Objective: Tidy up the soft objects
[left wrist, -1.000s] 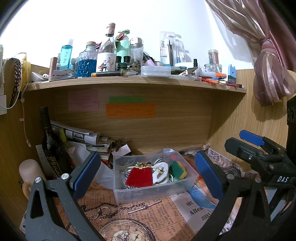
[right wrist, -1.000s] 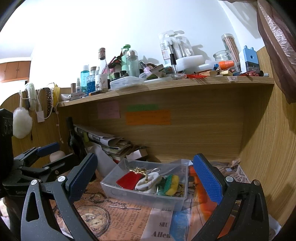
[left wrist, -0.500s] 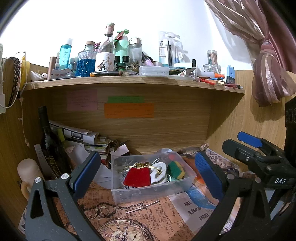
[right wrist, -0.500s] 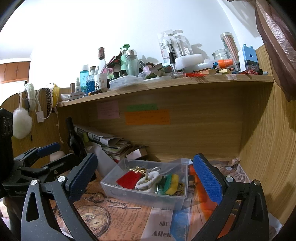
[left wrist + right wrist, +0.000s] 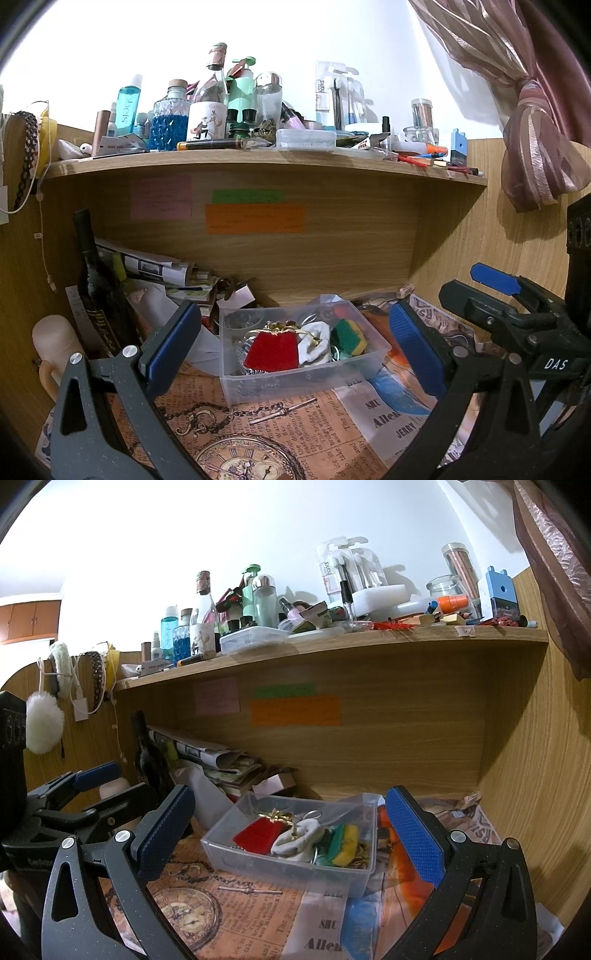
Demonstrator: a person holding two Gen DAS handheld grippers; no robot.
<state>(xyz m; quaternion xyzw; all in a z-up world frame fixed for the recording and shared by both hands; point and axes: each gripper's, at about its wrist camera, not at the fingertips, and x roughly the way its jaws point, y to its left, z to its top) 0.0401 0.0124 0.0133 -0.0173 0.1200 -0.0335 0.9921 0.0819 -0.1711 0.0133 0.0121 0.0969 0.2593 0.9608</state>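
Hovering: I hold both claws over the desk, facing the clear plastic box (image 5: 295,373) under the shelf (image 5: 258,162).
Left claw: left gripper (image 5: 291,347) is spread wide, nothing between its blue pads.
Right claw: right gripper (image 5: 288,834) is spread wide too, and empty.
Soft things: a red pouch (image 5: 272,350), a white pouch (image 5: 314,345) and a green and yellow sponge (image 5: 349,338) lie together inside the box, touching one another.
Also in box: keys or rings and a gold clasp, too tangled for me to sort out.
Stage: I cannot judge it; soft things lying in the box fit a sorting that is done as well as one about to pull them out.
Handling: if I grip any of them, I would come in from above, pinch the cloth or foam at its middle, and keep my pads clear of the box wall and the metal bits.
Risk: the box looks light and could slide on the printed paper (image 5: 280,435).
Writing on paper: "Alle", "JERRY", part of "SHU".
Writing on rig: "DAS" on the right claw's body, seen from the left camera.
Writing on shelf: "harks" on a blister pack (image 5: 332,572); the sticky notes (image 5: 255,223) are unreadable.
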